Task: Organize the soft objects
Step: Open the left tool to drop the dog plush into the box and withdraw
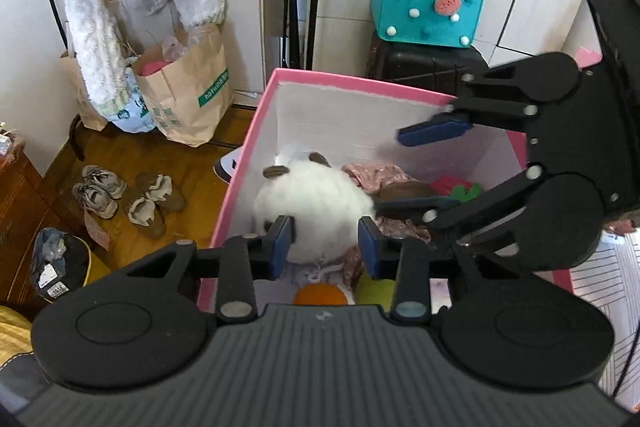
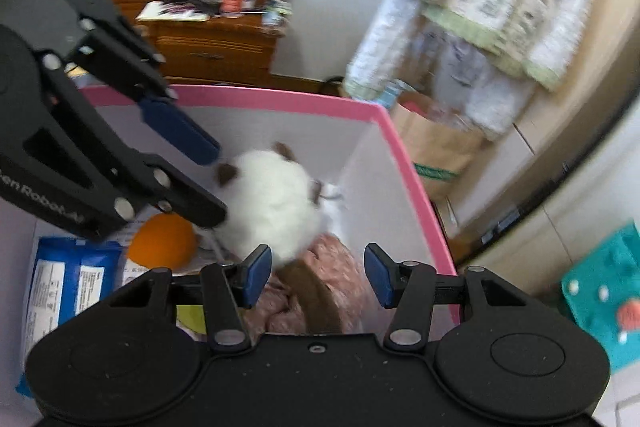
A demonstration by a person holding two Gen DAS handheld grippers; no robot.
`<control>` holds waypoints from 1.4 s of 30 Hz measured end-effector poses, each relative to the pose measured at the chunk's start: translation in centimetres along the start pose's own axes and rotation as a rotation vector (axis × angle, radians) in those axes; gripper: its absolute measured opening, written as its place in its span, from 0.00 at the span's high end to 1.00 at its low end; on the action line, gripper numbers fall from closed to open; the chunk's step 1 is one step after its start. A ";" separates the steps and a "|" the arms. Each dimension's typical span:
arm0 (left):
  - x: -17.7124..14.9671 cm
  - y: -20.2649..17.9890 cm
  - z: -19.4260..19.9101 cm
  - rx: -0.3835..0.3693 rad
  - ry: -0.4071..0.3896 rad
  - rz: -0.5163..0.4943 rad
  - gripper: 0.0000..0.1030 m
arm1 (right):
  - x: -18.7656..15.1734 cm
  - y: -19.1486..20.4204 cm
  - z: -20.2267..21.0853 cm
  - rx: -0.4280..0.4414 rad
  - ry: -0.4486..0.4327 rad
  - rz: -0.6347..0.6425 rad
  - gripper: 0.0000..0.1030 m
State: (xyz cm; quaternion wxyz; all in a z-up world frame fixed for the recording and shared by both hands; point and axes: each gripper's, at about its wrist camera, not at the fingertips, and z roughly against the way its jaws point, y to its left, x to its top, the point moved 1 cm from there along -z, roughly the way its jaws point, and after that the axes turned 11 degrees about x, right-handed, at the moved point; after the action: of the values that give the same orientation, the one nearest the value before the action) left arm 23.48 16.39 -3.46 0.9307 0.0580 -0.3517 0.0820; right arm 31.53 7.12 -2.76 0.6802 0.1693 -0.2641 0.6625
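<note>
Pink-rimmed and white inside, the storage box [image 1: 340, 83] serves as the landmark for everything else. Within the box, toward its far corner, lies a fluffy white plush toy [image 1: 316, 203] with brown ears. Just beside the plush, toward the box's right wall as the left wrist camera sees it, a pink floral cloth [image 1: 380, 175] is bunched with a brown piece on top, and a red and green soft item [image 1: 460, 187] lies beyond that. At the near end of the box sit an orange ball [image 1: 320, 295] and something yellow-green [image 1: 374, 287]. The right wrist view also shows a blue packet [image 2: 68, 275] against the box's near-left wall.

Over the box's near edge, the left gripper [image 1: 326, 247] points down at the plush; its blue pads [image 1: 284, 247] stand apart on either side of the white fur, and whether they press it I cannot tell. The right gripper [image 2: 316, 275] hangs above the floral cloth inside the box with its jaws apart and nothing between them.

Outside the box, a teal felt bag [image 1: 424, 7] stands on a dark case behind its far wall, a brown paper bag [image 1: 188, 99] leans left of it, and shoes [image 1: 128, 199] lie on the wooden floor [image 1: 192, 171] beside its left wall.
</note>
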 end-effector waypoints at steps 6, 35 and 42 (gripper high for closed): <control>-0.6 0.7 1.3 -0.047 0.033 0.034 0.65 | -1.4 -1.0 2.2 0.012 -0.045 -0.221 0.45; -6.2 0.0 16.3 -0.156 0.023 -0.125 0.49 | -5.5 11.5 18.1 0.098 -0.260 -0.508 0.38; -7.9 -2.1 19.8 -0.162 0.004 -0.213 0.44 | -6.9 14.4 20.9 0.097 -0.262 -0.518 0.34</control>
State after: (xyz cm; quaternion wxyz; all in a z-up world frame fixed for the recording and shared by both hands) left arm 5.28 10.22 5.95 0.9365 0.0194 -0.3472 -0.0462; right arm 14.55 -9.70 8.26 0.7778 0.3476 -0.2655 0.4513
